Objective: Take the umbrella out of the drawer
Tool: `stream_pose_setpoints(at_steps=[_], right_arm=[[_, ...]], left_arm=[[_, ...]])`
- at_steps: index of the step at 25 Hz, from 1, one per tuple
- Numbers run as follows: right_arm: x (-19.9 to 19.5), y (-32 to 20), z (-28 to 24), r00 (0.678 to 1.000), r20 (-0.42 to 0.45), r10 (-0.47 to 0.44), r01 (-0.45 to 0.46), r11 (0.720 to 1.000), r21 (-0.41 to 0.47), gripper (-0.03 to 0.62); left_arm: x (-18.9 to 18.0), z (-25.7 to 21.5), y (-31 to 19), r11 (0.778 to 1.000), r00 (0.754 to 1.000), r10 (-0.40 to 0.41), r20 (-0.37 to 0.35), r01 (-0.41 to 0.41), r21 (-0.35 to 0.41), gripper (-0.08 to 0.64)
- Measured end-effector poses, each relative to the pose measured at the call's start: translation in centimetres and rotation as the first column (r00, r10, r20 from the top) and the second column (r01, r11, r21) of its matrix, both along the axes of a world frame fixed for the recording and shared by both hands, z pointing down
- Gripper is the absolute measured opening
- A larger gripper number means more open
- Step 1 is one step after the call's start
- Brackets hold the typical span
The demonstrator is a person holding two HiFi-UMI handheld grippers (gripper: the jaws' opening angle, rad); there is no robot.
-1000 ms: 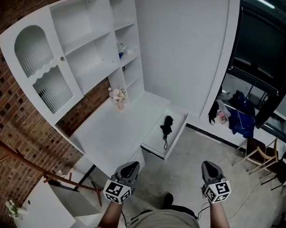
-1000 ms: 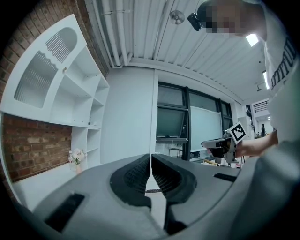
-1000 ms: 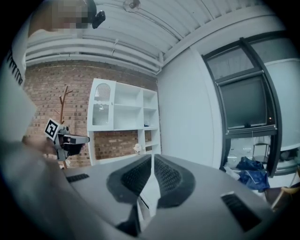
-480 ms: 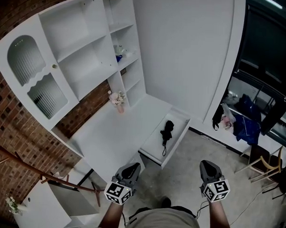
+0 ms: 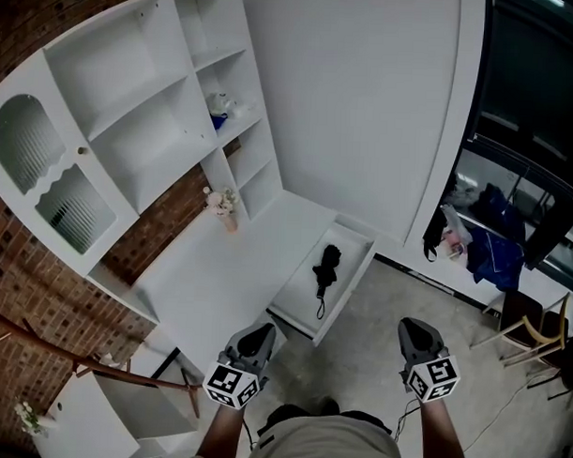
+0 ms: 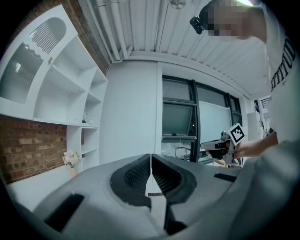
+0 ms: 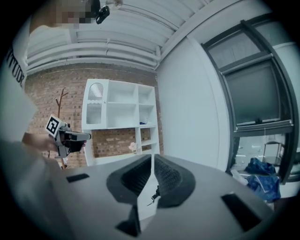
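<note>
Black folded umbrella (image 5: 326, 268), laid in open white drawer (image 5: 301, 294) at frame centre, long axis near-vertical in frame, along drawer, strap end pointed toward bottom, left gripper (image 5: 256, 337) and right gripper (image 5: 414, 333) at bottom, jaws closed together, nothing held.

Folded black umbrella (image 5: 327, 263) flat, lengthwise, approx mid-floor of open white drawer (image 5: 298, 301).

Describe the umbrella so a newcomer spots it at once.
Find the tall white shelf unit against the brick wall; at its counter's edge a white drawer stands pulled open. The umbrella lies inside, folded, the only black thing among all that white.
</note>
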State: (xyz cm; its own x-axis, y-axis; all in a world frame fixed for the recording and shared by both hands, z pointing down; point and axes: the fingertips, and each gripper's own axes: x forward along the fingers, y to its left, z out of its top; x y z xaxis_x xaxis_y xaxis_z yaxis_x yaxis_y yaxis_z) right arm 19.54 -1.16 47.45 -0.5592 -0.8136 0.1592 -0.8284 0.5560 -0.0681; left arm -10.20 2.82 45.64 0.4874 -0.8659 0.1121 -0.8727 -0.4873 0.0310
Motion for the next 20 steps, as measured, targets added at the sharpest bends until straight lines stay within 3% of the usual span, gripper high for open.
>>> stream_pose_setpoints(at_steps=[10,20], right_arm=[[0.1,-2.8,0.8,1.000,-0.025,0.010,-0.010,1.000,-0.023,0.035],[-3.0,-6.0,1.8,0.998,-0.021,0.062,-0.063,0.997,-0.049,0.035]], left_arm=[[0.2,0.6,-3.7,1.000,1.000,0.008,-0.006,-0.008,-0.023,0.026],[-1.5,1.9,-9.1,0.997,0.998,0.069,-0.008,-0.070,-0.043,0.026]])
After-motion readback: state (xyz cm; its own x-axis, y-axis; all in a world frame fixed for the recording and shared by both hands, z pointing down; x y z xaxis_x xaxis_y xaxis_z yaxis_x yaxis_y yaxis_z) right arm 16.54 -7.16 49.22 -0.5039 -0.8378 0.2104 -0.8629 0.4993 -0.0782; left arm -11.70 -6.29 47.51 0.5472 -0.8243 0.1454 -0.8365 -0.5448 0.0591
